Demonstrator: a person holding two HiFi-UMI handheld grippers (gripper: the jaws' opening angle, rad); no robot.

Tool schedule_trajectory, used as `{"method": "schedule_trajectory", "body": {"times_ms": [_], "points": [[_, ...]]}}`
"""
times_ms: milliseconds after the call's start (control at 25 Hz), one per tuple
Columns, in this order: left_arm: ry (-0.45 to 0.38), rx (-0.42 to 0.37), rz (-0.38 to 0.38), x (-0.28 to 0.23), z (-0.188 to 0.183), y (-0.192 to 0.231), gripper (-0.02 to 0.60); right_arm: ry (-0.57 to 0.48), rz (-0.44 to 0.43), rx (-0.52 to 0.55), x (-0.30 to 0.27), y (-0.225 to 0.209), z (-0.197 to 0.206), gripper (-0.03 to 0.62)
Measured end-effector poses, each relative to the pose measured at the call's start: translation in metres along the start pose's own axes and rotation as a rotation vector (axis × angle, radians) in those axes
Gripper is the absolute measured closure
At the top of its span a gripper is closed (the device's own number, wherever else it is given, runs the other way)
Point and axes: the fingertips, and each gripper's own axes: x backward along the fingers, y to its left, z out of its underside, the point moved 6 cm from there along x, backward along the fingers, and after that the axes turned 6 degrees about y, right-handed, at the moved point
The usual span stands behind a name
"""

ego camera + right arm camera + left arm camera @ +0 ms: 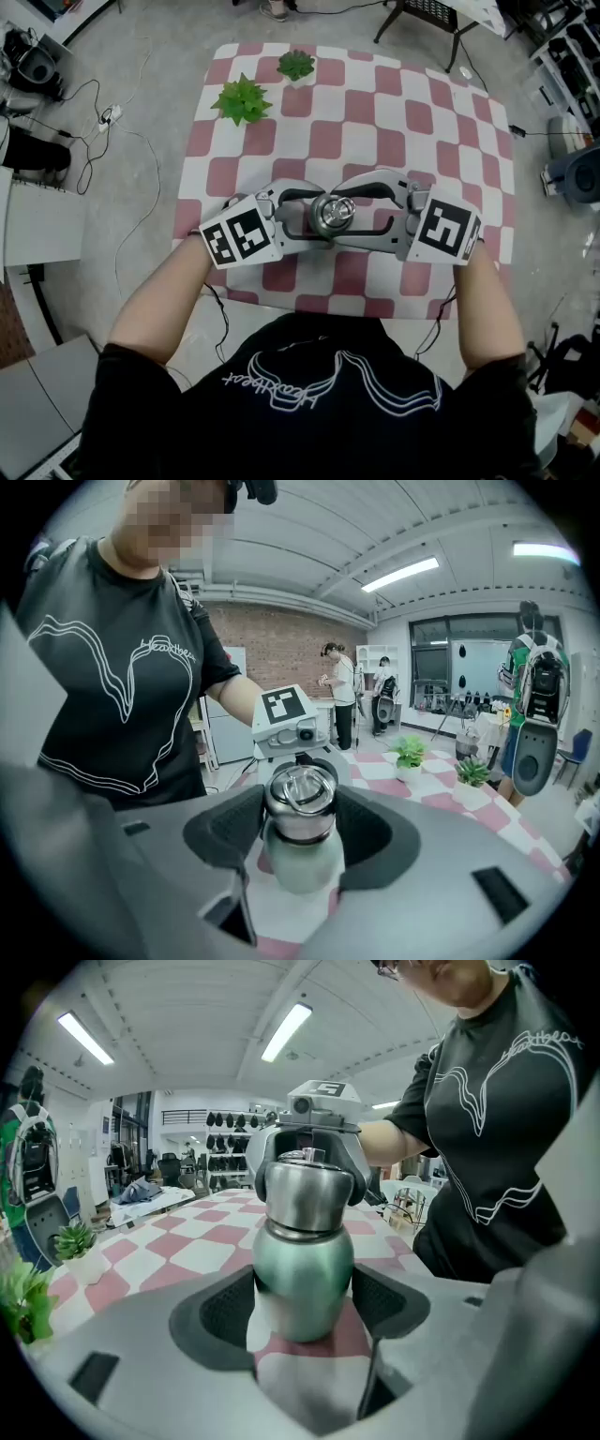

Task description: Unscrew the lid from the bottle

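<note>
The left gripper (305, 1309) pinches the bottle (305, 1269) in its fingers (214, 1312), the right gripper (300, 832) the lid (300, 799); if the smooth body slips, both may only turn together.

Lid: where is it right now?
Head view, centre: the steel lid sits on the green bottle, gripped by the right claw, while the left claw holds the bottle's body, above the checkered table.

Head view looks down; gripper views oppose, both near bottle (305, 1269).
</note>
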Motion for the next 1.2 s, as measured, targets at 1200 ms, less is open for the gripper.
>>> {"method": "schedule_trajectory", "body": {"times_ms": [1200], "points": [[-0.103, 0.300, -0.444, -0.004, 0.002, -0.028, 0.262, -0.281, 0.544, -0.360, 0.001, 0.029, 0.005, 0.277]]}}
